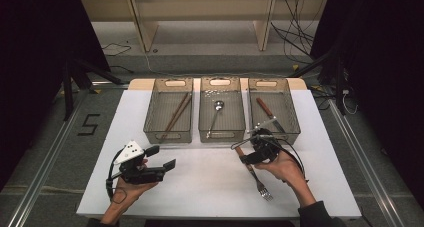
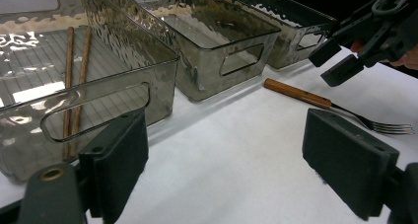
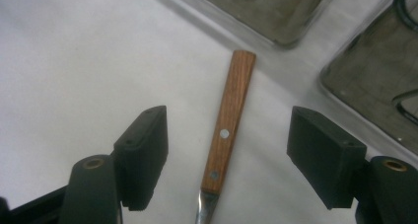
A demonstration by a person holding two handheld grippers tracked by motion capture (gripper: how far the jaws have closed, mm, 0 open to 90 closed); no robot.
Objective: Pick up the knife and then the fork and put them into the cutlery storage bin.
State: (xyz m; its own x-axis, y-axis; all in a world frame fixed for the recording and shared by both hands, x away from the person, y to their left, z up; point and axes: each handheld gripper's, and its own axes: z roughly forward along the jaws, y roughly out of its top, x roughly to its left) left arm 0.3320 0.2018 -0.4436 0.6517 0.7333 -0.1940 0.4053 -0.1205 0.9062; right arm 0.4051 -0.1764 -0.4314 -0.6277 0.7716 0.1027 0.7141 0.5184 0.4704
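The right gripper [image 3: 226, 160] is hanging jaws-wide-open right over the fork [image 3: 223, 135], wooden handle sitting between them, nothing touching. That fork is lying on the white table [image 1: 200, 182], just in front of the three bins [image 1: 221, 114]. The left gripper [image 1: 159, 158] is hovering open too, holding nothing.

A white table [image 1: 200, 187] carries three clear bins [image 1: 168, 112] side by side toward twelve o'clock, and a wooden-handled fork [image 1: 254, 174] at about four o'clock, apparently lying flat.
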